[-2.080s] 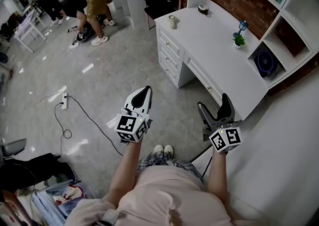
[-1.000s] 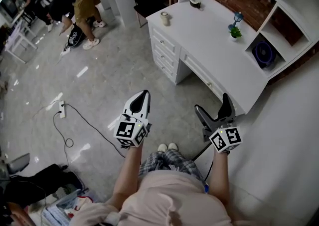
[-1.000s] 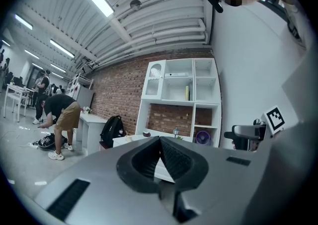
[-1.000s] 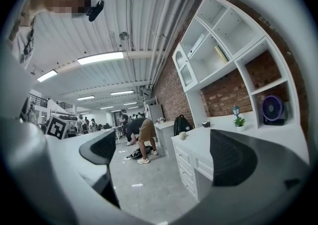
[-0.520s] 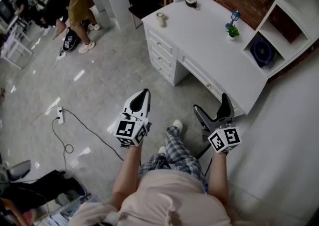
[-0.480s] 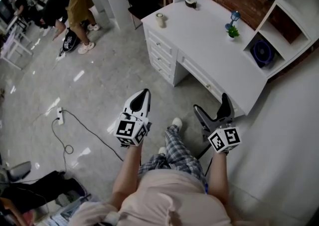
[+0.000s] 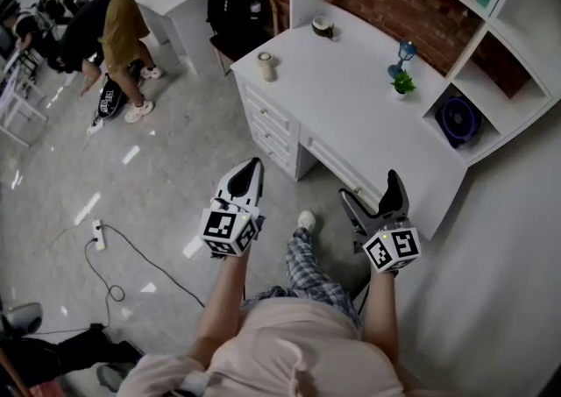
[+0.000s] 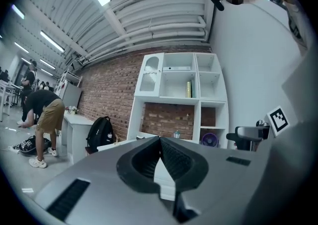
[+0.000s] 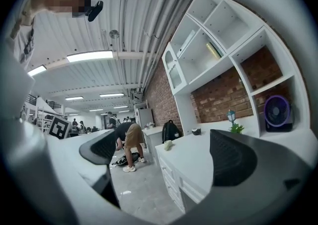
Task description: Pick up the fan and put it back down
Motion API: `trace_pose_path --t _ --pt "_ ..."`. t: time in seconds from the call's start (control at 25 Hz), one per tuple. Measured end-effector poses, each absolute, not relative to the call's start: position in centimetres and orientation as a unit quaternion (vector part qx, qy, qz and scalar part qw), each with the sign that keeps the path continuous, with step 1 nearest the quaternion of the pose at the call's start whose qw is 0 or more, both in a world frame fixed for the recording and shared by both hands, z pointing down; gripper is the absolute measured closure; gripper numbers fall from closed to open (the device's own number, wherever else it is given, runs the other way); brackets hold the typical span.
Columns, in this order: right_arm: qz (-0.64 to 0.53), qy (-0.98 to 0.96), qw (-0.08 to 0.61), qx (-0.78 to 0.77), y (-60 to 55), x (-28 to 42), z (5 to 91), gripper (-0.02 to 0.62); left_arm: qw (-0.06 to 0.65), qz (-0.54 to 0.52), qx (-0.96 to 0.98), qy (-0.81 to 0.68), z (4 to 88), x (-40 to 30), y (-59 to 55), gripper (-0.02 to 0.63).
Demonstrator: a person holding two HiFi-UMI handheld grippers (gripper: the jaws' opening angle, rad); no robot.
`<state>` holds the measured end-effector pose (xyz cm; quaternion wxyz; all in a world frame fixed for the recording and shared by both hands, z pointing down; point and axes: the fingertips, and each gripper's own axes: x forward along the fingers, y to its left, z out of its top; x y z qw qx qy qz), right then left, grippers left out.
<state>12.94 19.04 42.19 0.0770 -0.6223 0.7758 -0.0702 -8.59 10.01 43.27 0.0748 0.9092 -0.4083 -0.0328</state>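
Note:
A small round purple fan stands in the lowest cubby of the white shelf unit at the right end of the desk; it also shows as the fan in the right gripper view and the fan in the left gripper view. My left gripper hangs over the floor, well short of the desk, its jaws shut with nothing in them. My right gripper is open and empty, near the desk's front edge, far from the fan.
On the white desk stand a cup, a bowl, a small blue lamp and a little green plant. A black backpack sits on a chair. A person bends over at the far left. A power strip lies on the floor.
The desk and fan have drawn nearer and shifted left in the head view as I step forward. Both grippers keep their pose; the left stays shut, the right open.

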Motion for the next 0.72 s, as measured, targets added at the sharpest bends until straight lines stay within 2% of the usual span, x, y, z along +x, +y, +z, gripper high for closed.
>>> trace_pose_path --t 0.72 --pt "-0.090 0.761 0.069 -0.638 -7.4 26.8 41.7 0.020 0.077 -0.015 0.925 -0.372 42.1 8.4 -17.5 0.578"
